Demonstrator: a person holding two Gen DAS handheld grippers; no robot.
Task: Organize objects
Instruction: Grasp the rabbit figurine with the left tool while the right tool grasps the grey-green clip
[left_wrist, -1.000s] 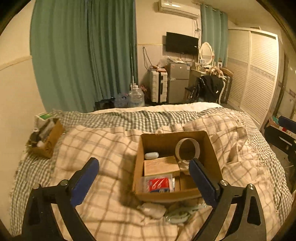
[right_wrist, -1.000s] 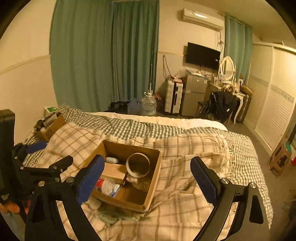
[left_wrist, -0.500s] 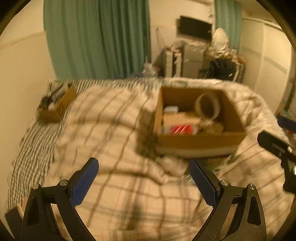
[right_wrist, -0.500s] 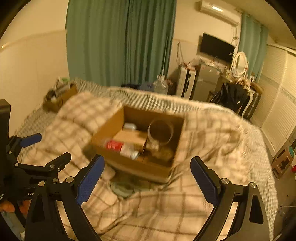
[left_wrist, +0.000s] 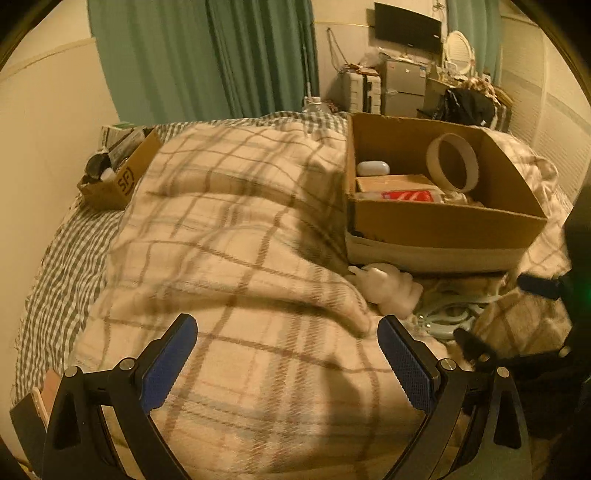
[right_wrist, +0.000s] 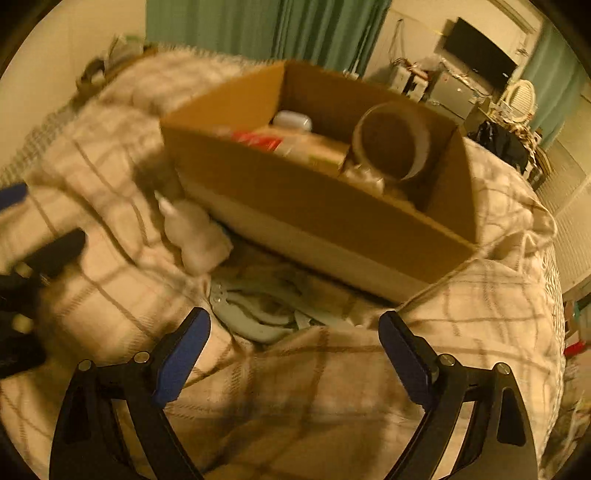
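An open cardboard box (left_wrist: 443, 225) sits on the plaid blanket; it also shows in the right wrist view (right_wrist: 317, 206). Inside are a tape ring (left_wrist: 452, 162), a white case (left_wrist: 372, 168), a tan carton and a red-labelled packet (left_wrist: 406, 195). In front of the box lie a white plush-like object (left_wrist: 388, 284) (right_wrist: 195, 232) and a pale green strap-like item (left_wrist: 443, 317) (right_wrist: 255, 314). My left gripper (left_wrist: 286, 362) is open and empty, low over the blanket, left of the box. My right gripper (right_wrist: 295, 350) is open and empty, just short of the green item.
A second small cardboard box (left_wrist: 118, 173) with clutter sits at the bed's far left by the wall. Green curtains, a fridge, suitcase and TV stand beyond the bed. A wardrobe is at the right. The blanket is rumpled with folds around the box.
Both grippers have dropped and moved closer to the bed and box. The box now looms larger, and the right gripper has come close over the green item. Both stay open.
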